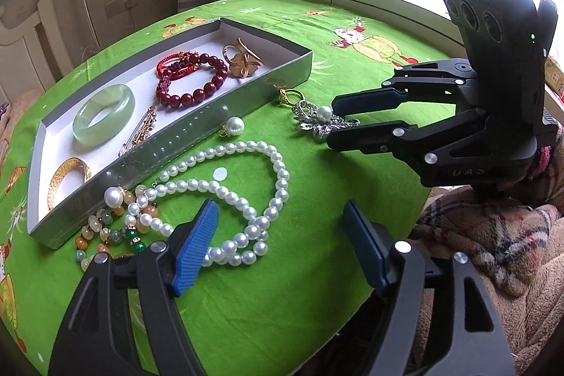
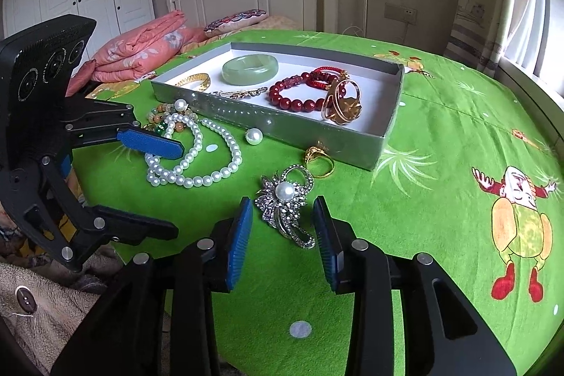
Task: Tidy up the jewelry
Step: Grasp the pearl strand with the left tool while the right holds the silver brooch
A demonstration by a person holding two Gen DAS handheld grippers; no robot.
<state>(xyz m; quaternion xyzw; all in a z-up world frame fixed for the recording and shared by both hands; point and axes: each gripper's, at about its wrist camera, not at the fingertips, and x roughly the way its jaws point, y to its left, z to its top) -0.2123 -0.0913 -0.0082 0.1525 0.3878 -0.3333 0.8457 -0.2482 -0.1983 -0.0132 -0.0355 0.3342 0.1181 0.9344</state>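
I am bracketing the brooch point(image 2: 287, 205) with my right claw point(image 2: 283, 228), its jaws parted and not yet pinching, so a squeeze can lift it off the counter point(image 2: 440, 235) into the box point(image 2: 387, 136). My left claw point(image 1: 278, 249) is hanging open over the pearls point(image 1: 246, 199).

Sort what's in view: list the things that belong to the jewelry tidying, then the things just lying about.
Part of the job:
grey tray
silver pearl brooch, between the open right gripper fingers
gold ring
pearl necklace
loose pearl pendant
colored bead bracelet

Just lying about:
folded pink quilt
embroidered pillow
plaid blanket
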